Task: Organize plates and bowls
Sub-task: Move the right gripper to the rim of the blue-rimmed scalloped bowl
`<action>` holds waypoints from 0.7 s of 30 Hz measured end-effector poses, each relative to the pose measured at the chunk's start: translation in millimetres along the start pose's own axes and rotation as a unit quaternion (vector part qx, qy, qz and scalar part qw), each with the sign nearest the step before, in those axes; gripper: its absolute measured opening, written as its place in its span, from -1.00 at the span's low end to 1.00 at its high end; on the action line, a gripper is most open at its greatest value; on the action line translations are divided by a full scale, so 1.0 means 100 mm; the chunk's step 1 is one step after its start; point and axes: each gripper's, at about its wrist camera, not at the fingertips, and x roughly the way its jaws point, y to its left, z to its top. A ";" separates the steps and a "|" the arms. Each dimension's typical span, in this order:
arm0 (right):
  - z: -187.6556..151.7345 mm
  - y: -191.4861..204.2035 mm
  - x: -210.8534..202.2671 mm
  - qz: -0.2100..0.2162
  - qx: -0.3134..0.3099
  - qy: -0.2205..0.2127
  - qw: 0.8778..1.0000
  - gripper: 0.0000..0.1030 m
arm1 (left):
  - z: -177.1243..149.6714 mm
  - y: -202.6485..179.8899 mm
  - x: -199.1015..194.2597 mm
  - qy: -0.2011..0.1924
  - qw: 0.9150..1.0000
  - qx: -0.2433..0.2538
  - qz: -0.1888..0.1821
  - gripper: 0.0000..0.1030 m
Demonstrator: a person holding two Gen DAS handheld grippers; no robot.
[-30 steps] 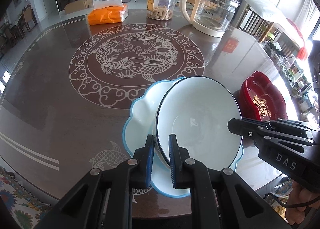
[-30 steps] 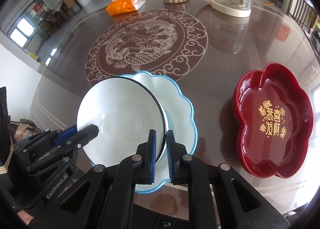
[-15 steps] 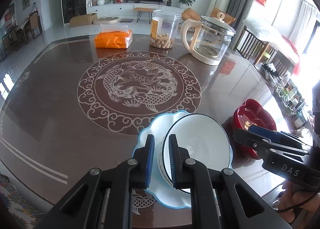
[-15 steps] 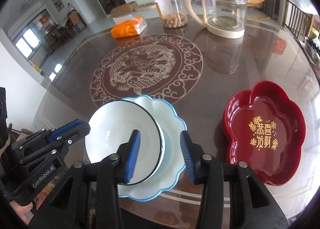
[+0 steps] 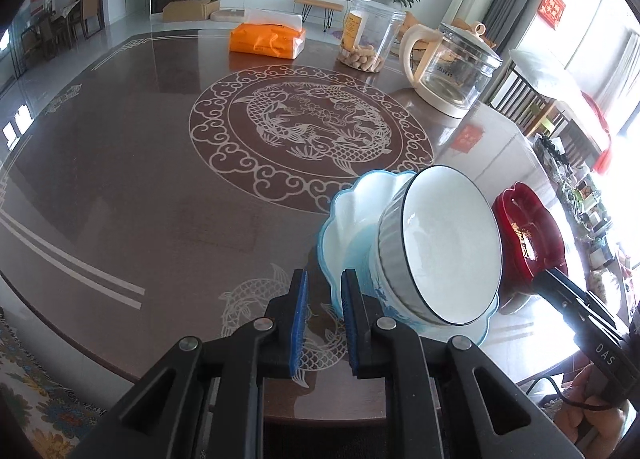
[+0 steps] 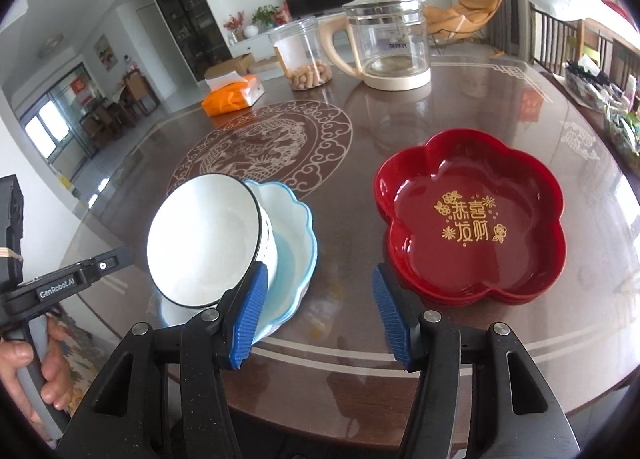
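Both tools have just let go of the bowl (image 5: 440, 259) and pulled back from it. The right tool (image 6: 316, 309) has been opening and now stands wide with nothing between its pads; the left tool (image 5: 322, 321) has eased open to a narrow gap, also empty. The bowl now sits in the blue plate (image 6: 296, 219) near the worktop's (image 5: 160, 179) edge, so that stacking step looks done. The bowl is empty, as is the red plate (image 6: 472, 215) just beside it. Farther off, the jar (image 6: 304, 55) holds snacks and the kettle (image 6: 388, 47) looks empty.
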 end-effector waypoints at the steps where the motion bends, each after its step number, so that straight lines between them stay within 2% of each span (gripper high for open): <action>1: 0.05 0.03 0.03 -0.005 -0.006 -0.001 1.000 0.14 | -0.01 -0.01 -0.01 -0.006 1.000 0.002 0.009 -0.67; 4: 0.33 0.15 0.08 -0.009 -0.017 -0.020 1.000 0.14 | -0.07 -0.03 -0.07 -0.023 0.999 0.009 0.028 -0.67; 9: 0.77 0.58 0.42 -0.024 -0.080 -0.040 0.996 0.17 | -0.16 0.07 -0.09 -0.018 0.999 -0.013 0.025 -0.67; 12: 0.84 0.76 0.70 -0.042 -0.099 -0.040 0.993 0.17 | -0.24 0.12 -0.11 -0.014 0.999 -0.014 0.032 -0.67; 15: 0.81 0.87 0.95 -0.060 -0.120 -0.015 0.991 0.15 | -0.30 0.17 -0.12 -0.016 0.999 -0.010 0.039 -0.67; 21: 0.75 0.82 1.05 -0.074 -0.130 0.020 0.989 0.14 | -0.33 0.22 -0.07 -0.011 0.999 -0.019 0.037 -0.67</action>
